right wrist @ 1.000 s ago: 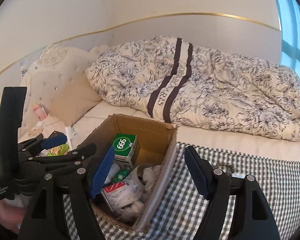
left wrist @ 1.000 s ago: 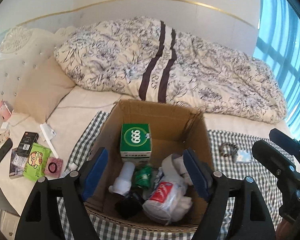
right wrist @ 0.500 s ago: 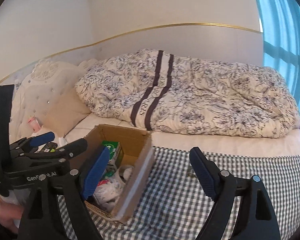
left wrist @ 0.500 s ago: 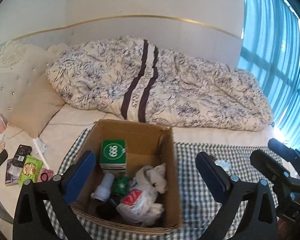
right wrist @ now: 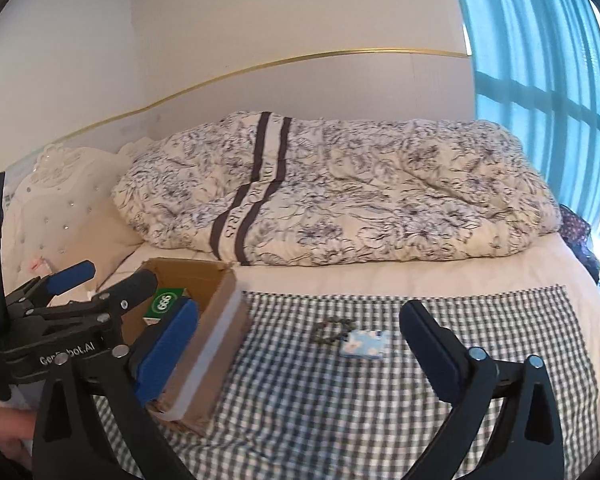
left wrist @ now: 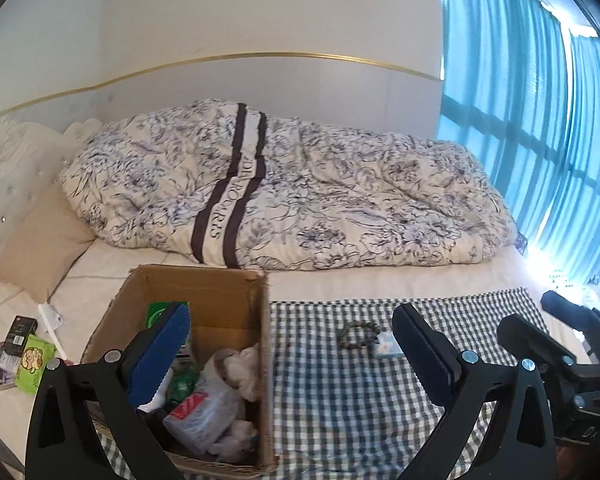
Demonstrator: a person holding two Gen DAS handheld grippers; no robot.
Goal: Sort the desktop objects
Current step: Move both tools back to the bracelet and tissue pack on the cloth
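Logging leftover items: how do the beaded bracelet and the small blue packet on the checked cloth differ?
The beaded bracelet is a dark open ring; the small blue packet is a flat, pale blue rectangle with white flowers. The bracelet lies nearer the cardboard box. Both rest on the checked cloth, outside the box.

a cream-sheeted bed (right wrist: 420, 276) is covered by a floral duvet (right wrist: 340, 196), a checked cloth (right wrist: 380, 392) and an open cardboard box (left wrist: 260, 320).
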